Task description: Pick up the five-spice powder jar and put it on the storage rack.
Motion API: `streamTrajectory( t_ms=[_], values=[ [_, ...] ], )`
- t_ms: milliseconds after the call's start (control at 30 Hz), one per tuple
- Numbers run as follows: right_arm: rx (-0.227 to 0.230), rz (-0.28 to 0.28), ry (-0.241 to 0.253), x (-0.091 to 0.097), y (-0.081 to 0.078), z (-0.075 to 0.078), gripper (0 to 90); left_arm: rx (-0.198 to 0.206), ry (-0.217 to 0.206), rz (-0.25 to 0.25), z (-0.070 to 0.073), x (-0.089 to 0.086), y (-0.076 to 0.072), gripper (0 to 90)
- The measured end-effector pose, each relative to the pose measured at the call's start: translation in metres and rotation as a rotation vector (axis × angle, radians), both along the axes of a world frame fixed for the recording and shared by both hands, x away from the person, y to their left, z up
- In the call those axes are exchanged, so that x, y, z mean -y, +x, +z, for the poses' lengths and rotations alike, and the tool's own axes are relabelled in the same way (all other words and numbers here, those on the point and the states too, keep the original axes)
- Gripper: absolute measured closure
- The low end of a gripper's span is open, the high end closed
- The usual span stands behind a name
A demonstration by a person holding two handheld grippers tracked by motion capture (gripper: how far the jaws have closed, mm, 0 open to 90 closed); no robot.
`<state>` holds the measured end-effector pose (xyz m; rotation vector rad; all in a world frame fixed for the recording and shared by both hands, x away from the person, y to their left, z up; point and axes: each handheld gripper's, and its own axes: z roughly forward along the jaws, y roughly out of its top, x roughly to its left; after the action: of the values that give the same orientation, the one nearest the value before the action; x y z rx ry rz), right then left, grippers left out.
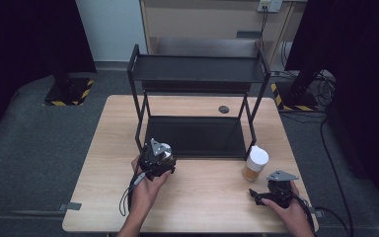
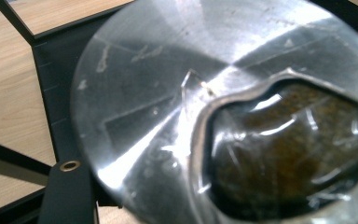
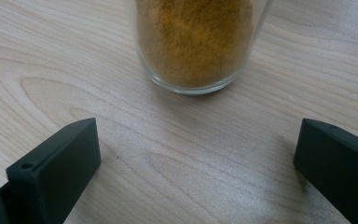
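My left gripper is shut on a glass jar with a silver metal lid and dark brown contents. I hold it tilted, close to the camera, at the front left corner of the black rack's lower shelf. A second jar with a white lid and orange-yellow powder stands upright on the table to the right of the rack. My right gripper rests low on the table just in front of this jar. Its jaws are open, with bare wood between them.
The black two-tier metal rack stands on the far half of the wooden table, and its front left post is near my left hand. A round cable hole lies behind the rack. Black cables trail from both grippers.
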<state>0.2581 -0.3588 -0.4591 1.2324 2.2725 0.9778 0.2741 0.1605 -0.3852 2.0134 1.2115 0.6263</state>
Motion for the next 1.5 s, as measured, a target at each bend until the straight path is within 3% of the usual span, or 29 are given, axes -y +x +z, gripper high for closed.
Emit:
streamTrajectory(
  t_ms=[300, 800, 1200, 1500],
  values=[
    [0.003, -0.004, -0.001, 0.0, -0.001, 0.0, 1.5, 0.008, 0.006, 0.003, 0.005, 0.006, 0.01, 30.0],
    [0.003, -0.004, -0.001, 0.0, -0.001, 0.0, 1.5, 0.011, 0.006, 0.008, 0.006, 0.012, 0.048, 30.0],
    [0.003, -0.003, -0.001, 0.0, -0.001, 0.0, 1.5, 0.002, 0.008, 0.009, 0.0, 0.017, 0.082, 30.0],
    [0.003, -0.004, -0.001, 0.0, -0.001, 0.0, 1.5, -0.017, 0.01, 0.007, -0.012, 0.025, 0.097, 30.0]
  ],
)
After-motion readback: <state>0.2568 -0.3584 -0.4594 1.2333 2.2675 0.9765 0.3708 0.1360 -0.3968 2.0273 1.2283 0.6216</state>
